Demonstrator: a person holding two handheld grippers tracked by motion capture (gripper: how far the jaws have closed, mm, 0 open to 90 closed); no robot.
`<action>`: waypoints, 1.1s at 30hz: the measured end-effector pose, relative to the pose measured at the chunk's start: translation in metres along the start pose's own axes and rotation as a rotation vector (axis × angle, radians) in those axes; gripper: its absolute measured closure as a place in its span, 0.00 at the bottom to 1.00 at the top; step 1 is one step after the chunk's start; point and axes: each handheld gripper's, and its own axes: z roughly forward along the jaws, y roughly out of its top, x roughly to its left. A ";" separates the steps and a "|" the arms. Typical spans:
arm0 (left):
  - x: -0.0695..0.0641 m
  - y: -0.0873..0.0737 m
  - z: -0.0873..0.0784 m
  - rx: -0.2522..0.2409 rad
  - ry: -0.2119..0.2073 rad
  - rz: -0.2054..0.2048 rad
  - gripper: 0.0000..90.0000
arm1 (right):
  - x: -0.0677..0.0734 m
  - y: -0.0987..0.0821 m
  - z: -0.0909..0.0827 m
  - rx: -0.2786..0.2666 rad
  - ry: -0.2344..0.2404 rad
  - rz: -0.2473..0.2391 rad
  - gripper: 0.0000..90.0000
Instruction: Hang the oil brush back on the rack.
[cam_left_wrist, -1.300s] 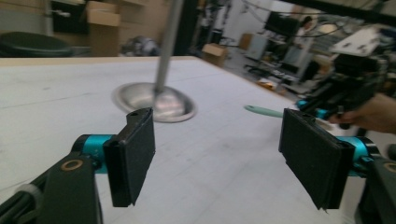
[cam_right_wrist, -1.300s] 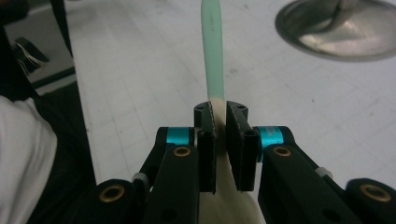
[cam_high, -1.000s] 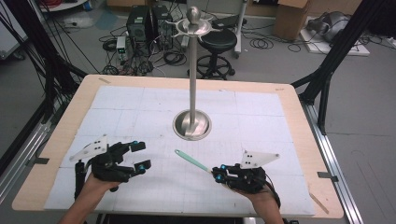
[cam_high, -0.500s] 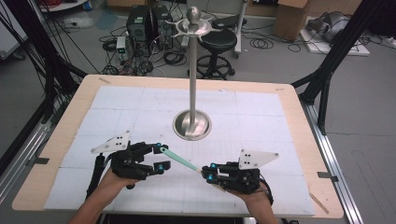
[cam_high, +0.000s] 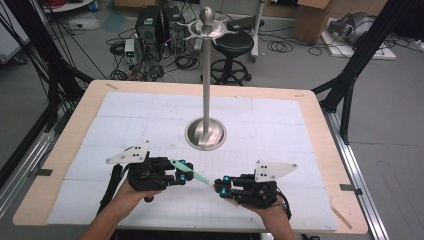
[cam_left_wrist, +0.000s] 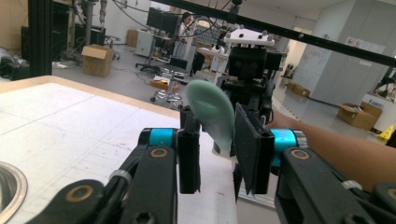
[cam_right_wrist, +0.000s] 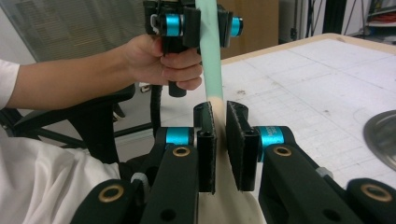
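While the two grippers faced each other near the front edge of the table (cam_high: 320, 125), a teal spoon (cam_high: 192, 174) with a pale wooden handle bridged the space between them. The left gripper (cam_high: 181, 172) had its jaws set around the spoon's bowl end; in the left gripper view the bowl (cam_left_wrist: 211, 112) stood between the pads (cam_left_wrist: 188, 154) with a sliver of gap on each side, so whether they pressed on it could not be told. The right gripper (cam_high: 220, 186) held the wooden end; in the right gripper view its jaws sat tight against the handle (cam_right_wrist: 216, 112), clamped on it. This looked like a handover, the spoon kept level and off the mat so either hand could take it.

A tall steel stand (cam_high: 206, 75) rose from a round base (cam_high: 205, 134) at the table's centre, just beyond the grippers, with a hook ring at its top. Its post stood directly behind the spoon, the nearest thing to avoid when lifting. To either side the white mat (cam_high: 125, 115) lay bare, giving wide room left and right. The front edge ran close under both hands (cam_high: 131, 192), leaving little room to pull back.
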 end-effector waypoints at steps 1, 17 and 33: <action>0.000 0.000 0.000 -0.002 -0.004 0.000 0.80 | 0.000 0.000 0.000 0.000 0.000 0.000 0.91; -0.009 0.012 0.004 -0.016 -0.040 0.011 0.86 | 0.001 0.001 0.013 0.038 0.033 -0.014 0.91; -0.014 0.021 0.008 0.014 -0.001 0.022 0.92 | 0.002 0.008 0.017 0.001 0.004 -0.004 0.77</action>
